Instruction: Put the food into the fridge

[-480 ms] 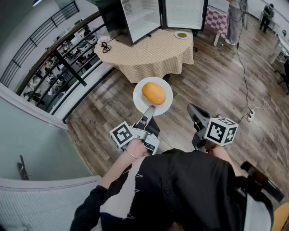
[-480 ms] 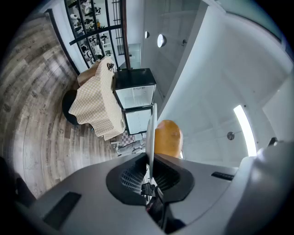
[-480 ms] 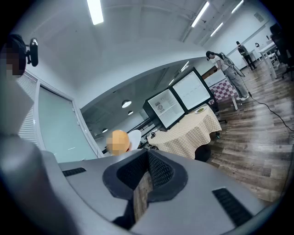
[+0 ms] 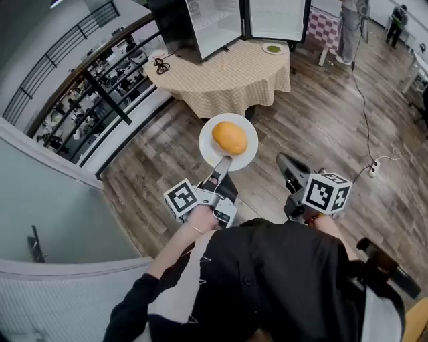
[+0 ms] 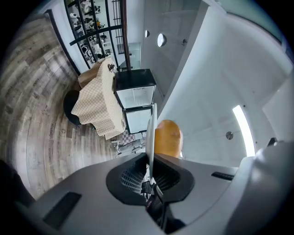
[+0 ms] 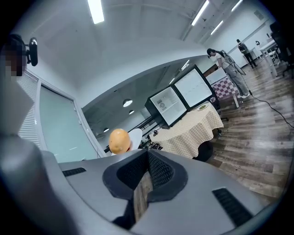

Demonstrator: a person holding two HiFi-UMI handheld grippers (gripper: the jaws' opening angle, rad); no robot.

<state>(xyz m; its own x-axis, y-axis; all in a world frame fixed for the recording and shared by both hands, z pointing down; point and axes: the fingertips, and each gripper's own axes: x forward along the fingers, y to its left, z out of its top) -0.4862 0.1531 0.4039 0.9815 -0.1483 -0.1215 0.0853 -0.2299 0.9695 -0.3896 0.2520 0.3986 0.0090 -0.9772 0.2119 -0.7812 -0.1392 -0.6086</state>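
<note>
Wood floor (image 4: pixel 321 127), checked table (image 4: pixel 227 77), open fridge (image 4: pixel 217 23) ahead; left gripper (image 4: pixel 223 162) pinches the plate (image 4: pixel 206 148) rim, orange food (image 4: pixel 230 137) just beyond; right gripper (image 4: pixel 286 163) closed, empty.

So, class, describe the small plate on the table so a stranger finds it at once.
Find the checked-cloth table by the open fridge. The small plate sits at its right edge. It holds something green; the other plate, in the left tool, holds orange food.

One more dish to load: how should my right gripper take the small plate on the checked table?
Probably pinch the small plate by its rim, right gripper level, coming from the checked table's edge beside it: it lies flat and thin, with green food in the middle.
</note>
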